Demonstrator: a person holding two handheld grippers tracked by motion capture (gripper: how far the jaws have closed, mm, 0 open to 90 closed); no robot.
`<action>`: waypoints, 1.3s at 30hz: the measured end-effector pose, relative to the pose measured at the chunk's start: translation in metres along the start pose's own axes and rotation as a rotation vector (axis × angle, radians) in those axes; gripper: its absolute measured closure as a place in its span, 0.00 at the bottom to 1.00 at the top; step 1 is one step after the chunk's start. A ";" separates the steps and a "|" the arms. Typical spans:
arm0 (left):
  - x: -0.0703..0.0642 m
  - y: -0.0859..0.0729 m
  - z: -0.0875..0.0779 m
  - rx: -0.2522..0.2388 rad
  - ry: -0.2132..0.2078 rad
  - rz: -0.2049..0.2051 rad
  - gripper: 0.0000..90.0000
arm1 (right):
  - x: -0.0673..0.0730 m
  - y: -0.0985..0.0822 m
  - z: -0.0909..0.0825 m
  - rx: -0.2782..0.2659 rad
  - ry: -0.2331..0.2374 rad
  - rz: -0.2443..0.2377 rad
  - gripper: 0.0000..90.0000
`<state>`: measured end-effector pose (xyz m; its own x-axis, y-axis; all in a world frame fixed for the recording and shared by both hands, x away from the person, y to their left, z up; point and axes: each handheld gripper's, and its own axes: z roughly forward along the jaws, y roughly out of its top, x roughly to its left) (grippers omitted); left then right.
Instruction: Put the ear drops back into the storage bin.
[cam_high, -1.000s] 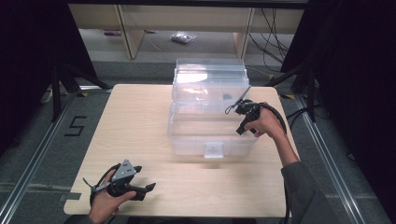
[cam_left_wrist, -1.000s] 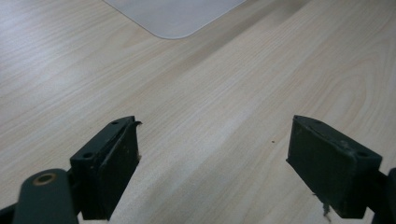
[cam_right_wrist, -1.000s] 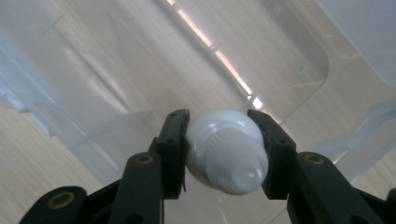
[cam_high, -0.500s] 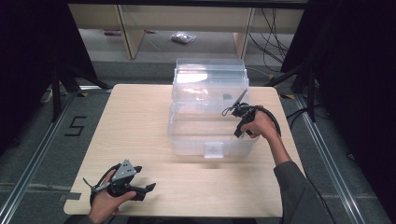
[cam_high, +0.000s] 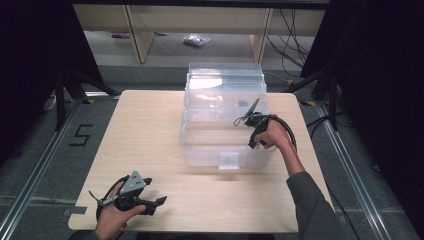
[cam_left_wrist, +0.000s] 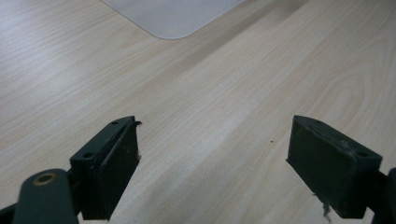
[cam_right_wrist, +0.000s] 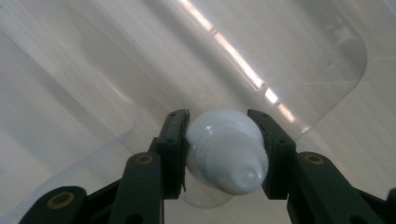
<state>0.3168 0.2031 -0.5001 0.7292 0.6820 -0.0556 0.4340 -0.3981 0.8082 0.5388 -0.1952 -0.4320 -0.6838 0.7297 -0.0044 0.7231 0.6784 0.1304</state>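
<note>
A clear plastic bin (cam_high: 200, 150) stands on the far right half of the wooden table, its lid (cam_high: 225, 82) raised at the back. My right gripper (cam_high: 254, 131) hangs over the bin's right side, pointing down into it. In the right gripper view it (cam_right_wrist: 219, 126) is shut on a small white bottle (cam_right_wrist: 224, 154), whose capped end faces the camera, with the bin's clear floor (cam_right_wrist: 140, 56) below. My left gripper (cam_high: 159, 201) rests low at the table's front left. It (cam_left_wrist: 212, 154) is open, with bare wood between its pads.
The table (cam_high: 150, 125) is light wood, with its front edge close to my left hand. A rounded pale corner of the bin (cam_left_wrist: 173, 18) lies ahead of the left gripper. Shelving (cam_high: 140, 30) and cables (cam_high: 295, 30) stand on the floor beyond the table.
My right gripper has shifted a little left and nearer over the bin, still holding the bottle. The left gripper has stayed put.
</note>
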 end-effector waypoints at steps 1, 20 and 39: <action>0.000 0.000 0.000 0.000 -0.001 0.000 0.18 | -0.001 0.000 0.001 -0.002 -0.001 -0.011 0.67; 0.000 0.000 0.000 0.002 -0.001 0.000 0.18 | 0.000 -0.002 -0.003 0.013 0.002 0.021 0.66; 0.000 0.000 0.001 0.002 0.000 -0.001 0.18 | 0.003 -0.019 -0.043 -0.204 -0.029 0.021 0.40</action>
<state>0.3171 0.2026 -0.5003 0.7288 0.6824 -0.0564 0.4359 -0.3989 0.8068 0.5183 -0.2097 -0.3918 -0.6636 0.7476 -0.0279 0.7002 0.6338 0.3287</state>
